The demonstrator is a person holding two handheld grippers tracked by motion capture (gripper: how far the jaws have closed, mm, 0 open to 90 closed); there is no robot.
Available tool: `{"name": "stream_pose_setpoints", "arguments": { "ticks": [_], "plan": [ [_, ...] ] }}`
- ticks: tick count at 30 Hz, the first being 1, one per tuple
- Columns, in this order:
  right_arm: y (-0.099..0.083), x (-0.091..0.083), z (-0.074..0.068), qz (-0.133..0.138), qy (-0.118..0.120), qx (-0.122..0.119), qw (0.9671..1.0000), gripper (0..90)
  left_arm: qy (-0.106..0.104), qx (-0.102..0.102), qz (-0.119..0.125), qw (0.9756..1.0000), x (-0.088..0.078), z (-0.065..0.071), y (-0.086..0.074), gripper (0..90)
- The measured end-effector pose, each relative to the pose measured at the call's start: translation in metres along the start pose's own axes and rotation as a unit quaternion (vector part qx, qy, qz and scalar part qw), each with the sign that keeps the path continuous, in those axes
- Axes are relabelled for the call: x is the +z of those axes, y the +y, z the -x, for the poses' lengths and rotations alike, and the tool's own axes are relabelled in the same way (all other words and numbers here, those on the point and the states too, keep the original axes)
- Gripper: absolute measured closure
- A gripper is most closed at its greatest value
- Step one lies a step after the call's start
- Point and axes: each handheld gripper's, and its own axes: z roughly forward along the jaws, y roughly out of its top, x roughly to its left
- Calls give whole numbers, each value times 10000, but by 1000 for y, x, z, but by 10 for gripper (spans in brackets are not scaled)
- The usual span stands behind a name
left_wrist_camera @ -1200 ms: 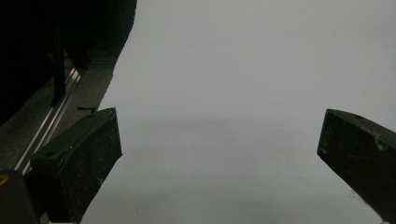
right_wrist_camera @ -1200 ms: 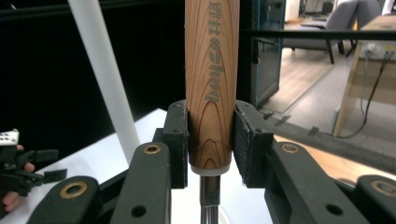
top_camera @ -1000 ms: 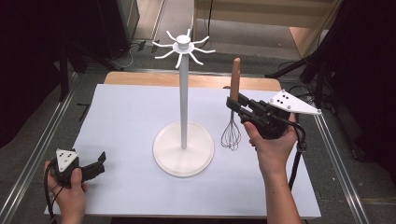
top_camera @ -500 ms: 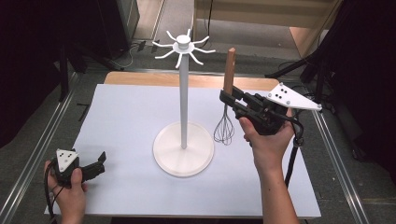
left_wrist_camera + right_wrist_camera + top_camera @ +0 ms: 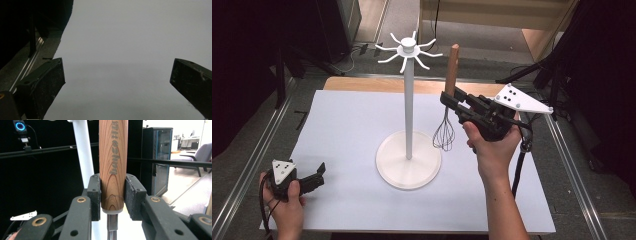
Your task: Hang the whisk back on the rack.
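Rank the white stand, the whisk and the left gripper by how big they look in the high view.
1. White stand, tallest by far, with a broad round base.
2. Whisk, held upright in the right gripper, about half the stand's height.
3. Left gripper, smallest, though partly wrapped by the hand, so its full extent is unsure.

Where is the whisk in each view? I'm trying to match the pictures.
High view: the whisk hangs upright right of centre, clamped by the right gripper.
Left gripper view: no whisk here, just white table.
Right gripper view: its wooden handle stands at centre between the jaws.
Shared landmark: the white stand.
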Motion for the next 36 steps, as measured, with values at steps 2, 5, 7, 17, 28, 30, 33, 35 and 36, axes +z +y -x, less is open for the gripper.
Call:
{"name": "stream_pose_setpoints", "arguments": {
  "ticks": [2,5,7,17,28,30,33,35,36],
  "plan": [
    [1,0,0,16,24,-24,10000,701,4,1,-6,10000,0,0,0,2],
    [4,1,-2,8,46,-56,10000,701,21,14,-18,10000,0,1,0,2],
    [4,1,-2,19,68,-22,10000,702,13,2,-5,10000,0,0,0,2],
    [6,7,-3,-39,258,71,9996,701,-3,-40,-22,10000,0,-1,0,2],
    [5,17,-3,-207,483,215,9984,701,-24,-46,-28,10000,0,-1,0,2],
    [4,18,-3,-211,489,199,9984,702,-13,-47,-31,10000,0,-1,0,2],
    [1,20,-2,-213,544,198,9981,701,1,-54,-29,10000,0,-1,0,2],
    [-1,20,-1,-201,585,215,9979,701,-7,-38,-29,10000,0,-1,0,2],
    [-1,20,-1,-201,585,215,9979,701,5,-43,-24,10000,1,-1,0,2]
  ]
}}
